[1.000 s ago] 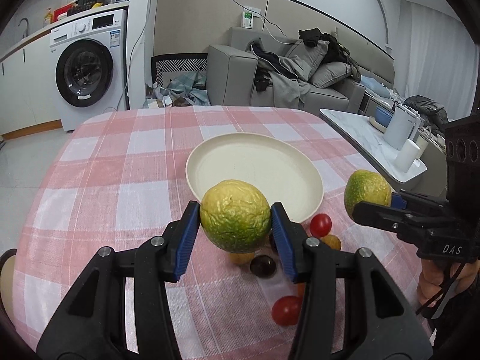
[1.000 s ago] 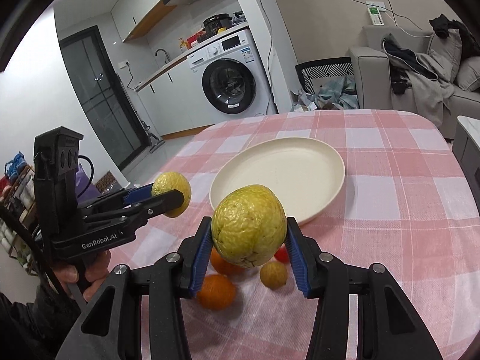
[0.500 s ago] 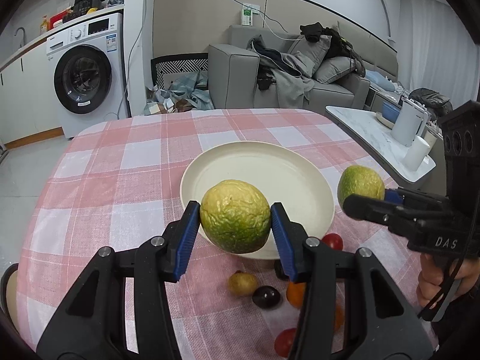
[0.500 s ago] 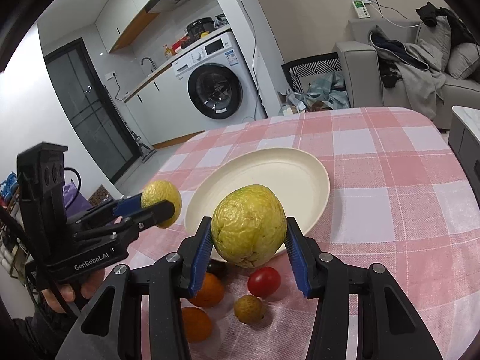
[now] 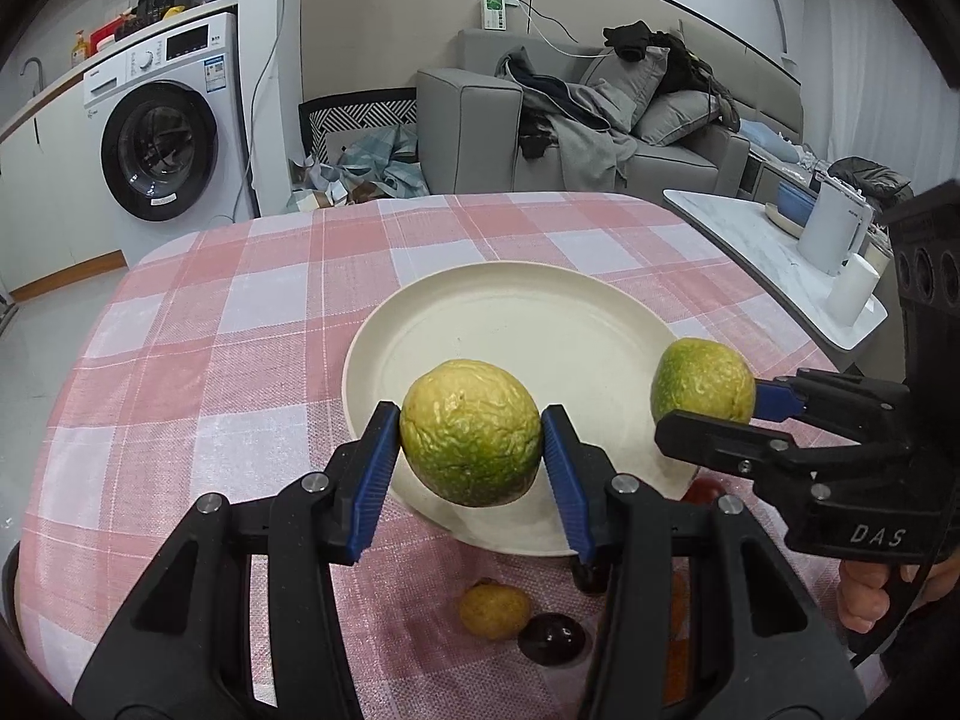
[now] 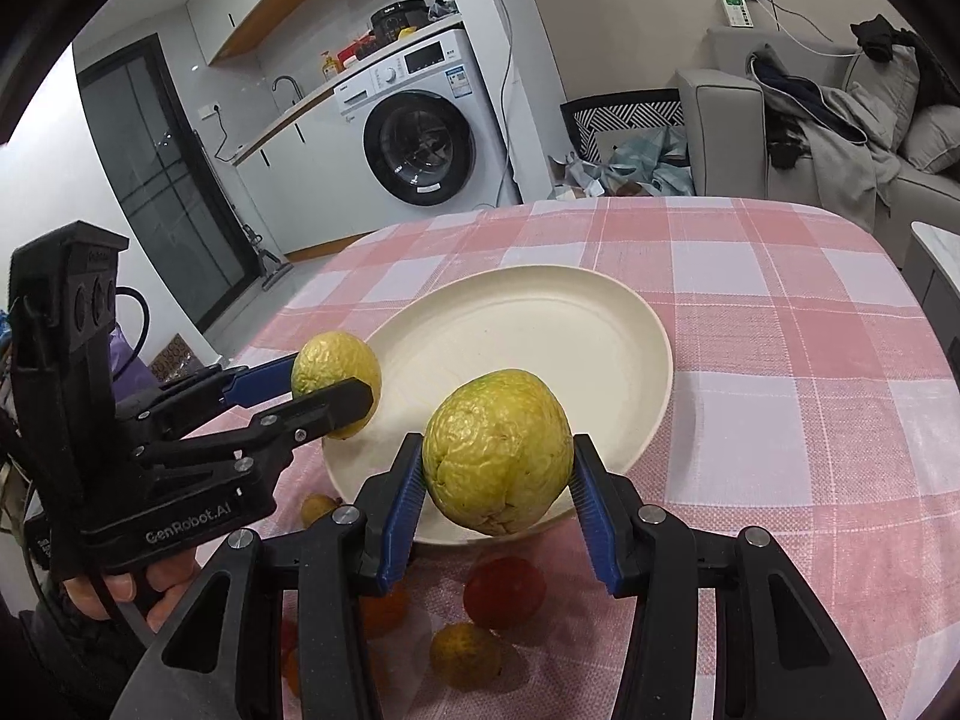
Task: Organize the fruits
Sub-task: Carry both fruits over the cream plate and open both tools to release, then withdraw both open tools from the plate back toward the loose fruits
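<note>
A: What could go wrong from here?

B: Both fruits hang over the near rim of the plate [image 5: 384, 324], not its middle. In my judgement, a round fruit let go there could roll off the rim onto the table [image 5: 180, 348] and knock into the small fruits [image 5: 495, 609] at the lower centre of the frame.

A: Anything else?

B: The two grippers are close together over the same plate. If both go down at once, they could bump.

A: How is the left gripper [image 5: 472, 443] set?

B: Its jaws are about half open, pressed on either side of a wrinkled green-yellow fruit [image 5: 471, 441], at centre frame in the left view. The fruit is held clear of the plate.

A: And the right gripper [image 6: 498, 459]?

B: Same stance: jaws clamped on a yellow-green fruit [image 6: 498, 456], lower centre of the right view, over the plate's near edge. Each gripper also shows in the other's view, at the side of the frame.

A: Does the grip look safe?

B: The skins look bumpy and the pads [image 5: 375, 483] touch only at the sides, so I judge a slip possible if either tilts.
</note>
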The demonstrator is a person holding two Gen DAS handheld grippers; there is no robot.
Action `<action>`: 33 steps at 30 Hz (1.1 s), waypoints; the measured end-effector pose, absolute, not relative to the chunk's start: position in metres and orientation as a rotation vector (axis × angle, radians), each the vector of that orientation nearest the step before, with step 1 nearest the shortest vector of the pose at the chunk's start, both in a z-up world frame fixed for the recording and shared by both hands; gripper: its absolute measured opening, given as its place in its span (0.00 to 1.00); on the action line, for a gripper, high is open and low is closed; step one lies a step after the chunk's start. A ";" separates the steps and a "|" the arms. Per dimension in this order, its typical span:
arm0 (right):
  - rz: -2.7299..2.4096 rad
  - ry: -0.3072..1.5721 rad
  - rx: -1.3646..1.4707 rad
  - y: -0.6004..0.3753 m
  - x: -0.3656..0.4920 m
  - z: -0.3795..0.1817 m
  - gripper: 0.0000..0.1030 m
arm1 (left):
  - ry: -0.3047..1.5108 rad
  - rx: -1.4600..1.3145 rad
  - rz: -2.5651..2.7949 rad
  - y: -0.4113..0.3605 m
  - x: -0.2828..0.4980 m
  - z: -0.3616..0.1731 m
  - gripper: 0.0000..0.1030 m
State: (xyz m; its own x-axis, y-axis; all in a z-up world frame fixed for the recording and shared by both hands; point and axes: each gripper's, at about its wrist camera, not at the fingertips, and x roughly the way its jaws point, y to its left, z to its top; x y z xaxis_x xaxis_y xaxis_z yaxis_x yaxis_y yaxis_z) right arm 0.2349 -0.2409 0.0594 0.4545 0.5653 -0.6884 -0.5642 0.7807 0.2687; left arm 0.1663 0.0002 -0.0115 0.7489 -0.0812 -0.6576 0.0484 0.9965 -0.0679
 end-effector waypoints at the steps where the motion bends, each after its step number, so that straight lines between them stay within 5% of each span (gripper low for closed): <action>1: 0.697 0.855 0.003 -0.240 0.237 0.058 0.47 | 0.722 -0.042 -0.068 0.000 0.167 -0.013 0.44; 13: 0.677 0.868 -0.008 -0.231 0.242 0.049 0.47 | 0.747 -0.014 -0.068 -0.005 0.175 -0.029 0.44; 19: 0.628 0.792 -0.018 -0.241 0.235 0.061 0.64 | 0.731 0.016 -0.035 -0.003 0.171 -0.025 0.46; 24: 0.602 0.799 -0.006 -0.257 0.233 0.066 0.84 | 0.687 -0.011 -0.008 0.013 0.150 -0.009 0.83; 27: 0.586 0.773 -0.027 -0.262 0.224 0.072 0.98 | 0.671 -0.032 0.002 0.023 0.133 0.000 0.90; 28: 0.578 0.768 -0.038 -0.263 0.221 0.074 0.99 | 0.668 -0.036 0.005 0.025 0.128 0.002 0.98; 33: 0.572 0.760 -0.050 -0.267 0.211 0.076 1.00 | 0.653 -0.023 0.038 0.029 0.103 0.009 0.99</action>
State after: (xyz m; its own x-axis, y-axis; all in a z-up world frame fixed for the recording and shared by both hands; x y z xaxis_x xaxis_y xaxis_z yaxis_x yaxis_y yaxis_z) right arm 0.2105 -0.2674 0.0757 0.5811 0.4720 -0.6630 -0.5068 0.8473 0.1589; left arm 0.1026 0.0291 0.0091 0.7934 0.0283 -0.6080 -0.0429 0.9990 -0.0094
